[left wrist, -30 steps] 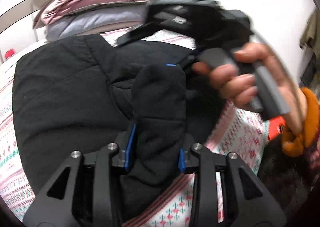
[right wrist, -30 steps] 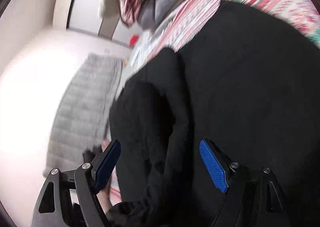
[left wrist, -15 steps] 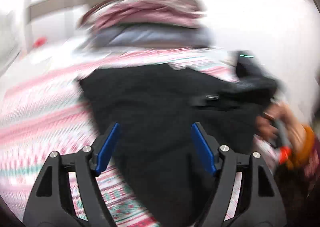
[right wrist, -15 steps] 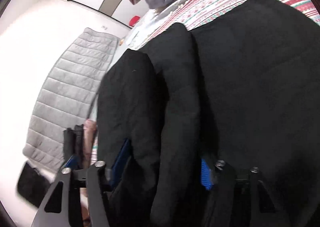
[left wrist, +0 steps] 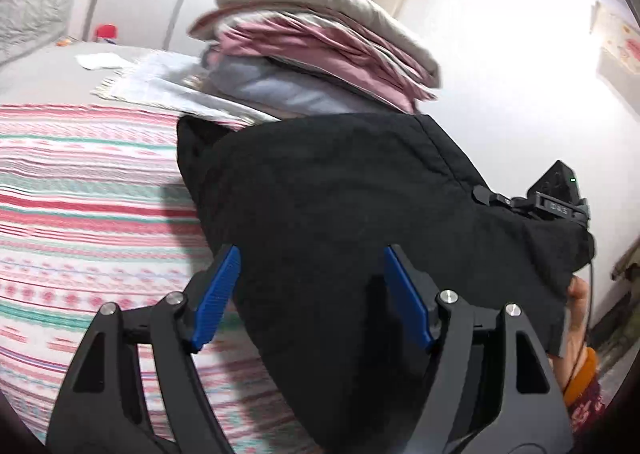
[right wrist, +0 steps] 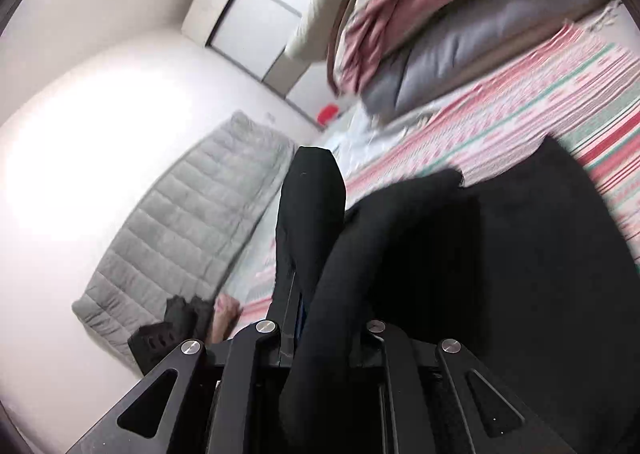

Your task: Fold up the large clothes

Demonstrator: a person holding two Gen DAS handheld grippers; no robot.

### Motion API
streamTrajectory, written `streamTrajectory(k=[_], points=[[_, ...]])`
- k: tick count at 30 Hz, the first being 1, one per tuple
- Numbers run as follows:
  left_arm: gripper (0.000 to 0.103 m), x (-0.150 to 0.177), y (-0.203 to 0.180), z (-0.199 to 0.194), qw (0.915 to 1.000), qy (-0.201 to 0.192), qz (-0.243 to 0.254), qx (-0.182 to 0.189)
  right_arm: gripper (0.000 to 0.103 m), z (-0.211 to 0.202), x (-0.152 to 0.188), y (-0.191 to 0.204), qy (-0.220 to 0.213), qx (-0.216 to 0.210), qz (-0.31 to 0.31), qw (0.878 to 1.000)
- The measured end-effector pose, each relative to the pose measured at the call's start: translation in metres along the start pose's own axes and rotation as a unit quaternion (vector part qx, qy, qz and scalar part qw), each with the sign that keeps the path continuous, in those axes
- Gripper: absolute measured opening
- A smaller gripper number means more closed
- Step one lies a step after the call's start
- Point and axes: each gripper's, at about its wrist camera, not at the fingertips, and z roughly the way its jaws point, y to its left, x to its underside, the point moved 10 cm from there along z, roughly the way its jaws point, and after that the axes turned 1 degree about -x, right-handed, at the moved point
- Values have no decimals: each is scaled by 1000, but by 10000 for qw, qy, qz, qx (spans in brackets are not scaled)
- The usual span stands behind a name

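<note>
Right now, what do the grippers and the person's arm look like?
The left gripper has black triangular-cutout frames, silver screws and ribbed blue pads. The right gripper has the same black frame and silver screws. The right hand has bare skin and an orange cuff; a thin dark cable runs beside it.

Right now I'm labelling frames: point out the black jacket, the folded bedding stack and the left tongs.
black jacket (left wrist: 340,189): left wrist view, upper panel.
folded bedding stack (left wrist: 320,37): left wrist view, pink layer.
left tongs (left wrist: 310,294): left wrist view, between fingertips.
</note>
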Motion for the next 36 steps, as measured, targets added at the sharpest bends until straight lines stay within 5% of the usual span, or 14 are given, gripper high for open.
streamTrajectory(k=[6, 11, 13, 17, 20, 25, 31, 33, 34, 36], points=[[72, 30, -52, 34, 9974, 390, 470, 373, 13, -75, -12, -74, -452, 310, 491, 9973], [73, 51, -77, 55, 9891, 497, 1389, -35, 17, -85, 21, -175, -55, 1271, 1387, 9821], [73, 58, -77, 62, 9841, 532, 1676, -267, 26, -92, 29, -197, -134, 980, 1912, 9766], [73, 50, -72, 60, 9866, 557, 1518, -235, 43, -131, 16, -195, -521, 1199, 2156, 9677], [72, 40, -73, 54, 9889, 510, 1389, -112, 68, -175, 14, -172, -1030, 1276, 2198, 9617], [72, 28, -74, 44, 9904, 270, 1354, -60, 81, -207, 49, -124, -853, 1391, 2163, 9626], [65, 24, -76, 34, 9928, 73, 1187, 143, 81, -146, 87, -86, -38, 1104, 1884, 9758], [64, 25, -80, 36, 9928, 47, 1177, 226, 80, -130, 76, -99, -28, 1719, 1802, 9685], [64, 25, -82, 38, 9924, 41, 1202, 245, 65, -127, 65, -110, -176, 2123, 1841, 9595], [64, 30, -88, 42, 9909, 92, 1319, 252, 34, -124, 48, -107, -406, 2140, 1908, 9572]])
